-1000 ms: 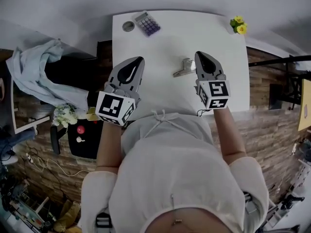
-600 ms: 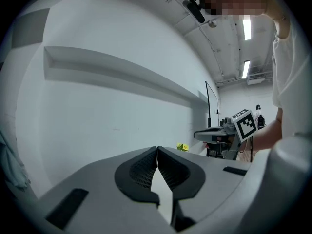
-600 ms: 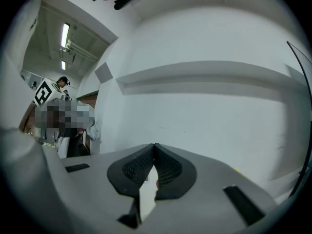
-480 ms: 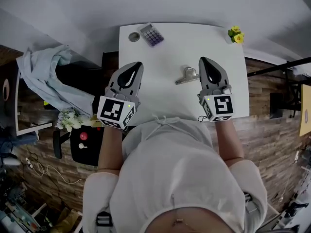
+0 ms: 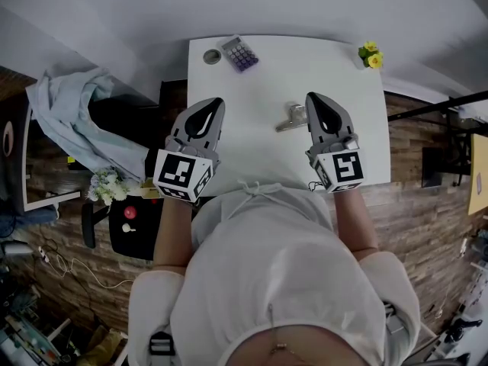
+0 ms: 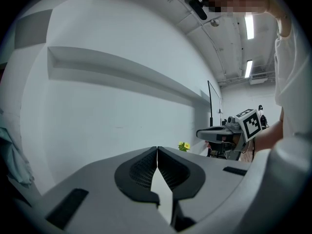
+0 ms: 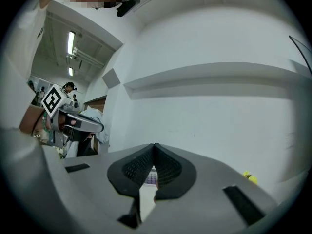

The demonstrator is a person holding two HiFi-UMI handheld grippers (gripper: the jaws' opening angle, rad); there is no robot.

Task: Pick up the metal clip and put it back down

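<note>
On the white table [image 5: 305, 67], a calculator [image 5: 241, 53] lies beside a small round disc [image 5: 212, 56], yellow flowers [image 5: 370, 55] at the opposite corner.

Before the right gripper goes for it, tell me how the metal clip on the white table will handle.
The metal clip looks shiny and rigid, so it is probably stiff and a bit slippery to pinch. It is small, so likely light. Lying flat on the smooth white table, it would more likely slide than roll if nudged.

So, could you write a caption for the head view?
Head view: left gripper and right gripper, both shut and empty, above a white table; the metal clip lies beside the right one.
</note>
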